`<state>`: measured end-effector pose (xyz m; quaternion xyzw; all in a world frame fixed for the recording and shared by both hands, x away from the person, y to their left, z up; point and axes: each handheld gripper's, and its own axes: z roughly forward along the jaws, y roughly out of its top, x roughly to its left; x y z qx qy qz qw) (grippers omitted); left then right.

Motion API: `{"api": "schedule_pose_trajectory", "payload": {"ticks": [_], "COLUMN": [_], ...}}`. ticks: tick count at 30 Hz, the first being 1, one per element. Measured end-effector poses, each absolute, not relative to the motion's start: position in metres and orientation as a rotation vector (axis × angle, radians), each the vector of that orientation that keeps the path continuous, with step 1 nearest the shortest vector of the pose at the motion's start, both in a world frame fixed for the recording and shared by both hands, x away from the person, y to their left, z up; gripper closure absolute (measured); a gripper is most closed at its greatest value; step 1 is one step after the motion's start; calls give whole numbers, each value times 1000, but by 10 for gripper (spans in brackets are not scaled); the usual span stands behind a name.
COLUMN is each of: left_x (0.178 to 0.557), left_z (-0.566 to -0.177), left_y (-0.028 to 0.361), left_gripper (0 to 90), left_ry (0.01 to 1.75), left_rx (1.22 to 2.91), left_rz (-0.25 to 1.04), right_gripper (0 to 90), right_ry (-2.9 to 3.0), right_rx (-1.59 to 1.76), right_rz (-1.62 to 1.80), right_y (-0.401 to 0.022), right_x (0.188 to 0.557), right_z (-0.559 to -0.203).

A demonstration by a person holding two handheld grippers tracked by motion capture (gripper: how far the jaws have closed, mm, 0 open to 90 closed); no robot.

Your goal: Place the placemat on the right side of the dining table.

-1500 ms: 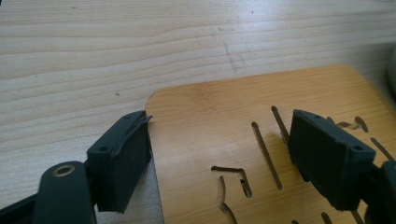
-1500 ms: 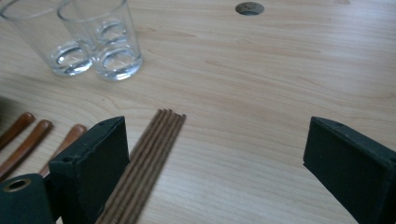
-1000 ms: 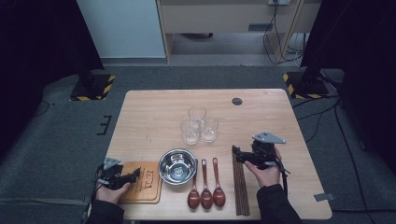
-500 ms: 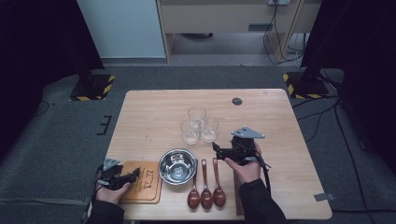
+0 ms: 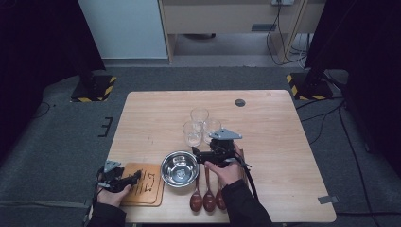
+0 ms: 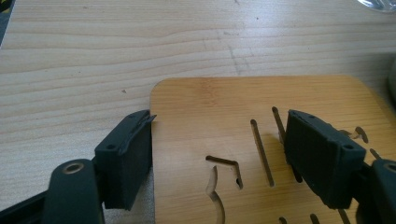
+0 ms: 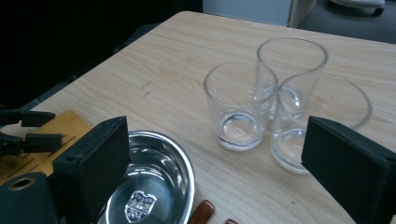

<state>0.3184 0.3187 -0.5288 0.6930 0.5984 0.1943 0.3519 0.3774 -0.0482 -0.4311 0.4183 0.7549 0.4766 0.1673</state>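
Observation:
My left gripper [image 5: 135,178] lies at the front left of the table, at a corner of a slotted wooden board [image 5: 147,187]. In the left gripper view its jaws [image 6: 219,140] have just been closing. The left pad [image 6: 126,158] presses the edge of the board [image 6: 210,107], and the right pad [image 6: 317,154] rests on its top. My right gripper [image 5: 197,155] hovers open by the far right rim of a steel bowl [image 5: 179,169]. In the right gripper view the wide jaws [image 7: 217,140] frame the bowl [image 7: 149,186] and three clear glasses [image 7: 238,107].
The three glasses [image 5: 199,124] stand clustered mid-table behind the bowl. Three brown spoons [image 5: 208,198] lie at the front edge, right of the bowl, partly under my right forearm. A small black disc [image 5: 240,102] sits at the back of the table.
My right gripper has travelled left from the table's right side to just past the bowl's rim. The left hand has stayed at the board.

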Motion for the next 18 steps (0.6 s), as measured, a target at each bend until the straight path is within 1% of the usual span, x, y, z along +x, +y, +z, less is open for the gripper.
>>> {"api": "schedule_pose_trajectory", "payload": {"ticks": [18], "left_x": [318], "left_z": [-528], "left_y": [322], "left_gripper": [243], "left_ry": [1558], "left_rx": [1794], "left_rz": [499], "right_gripper": [85], "right_ry": [2212], "right_rx": [1114], "right_rz": [1390], "right_y": [-5], "right_x": [378], "right_z": [-425]}}
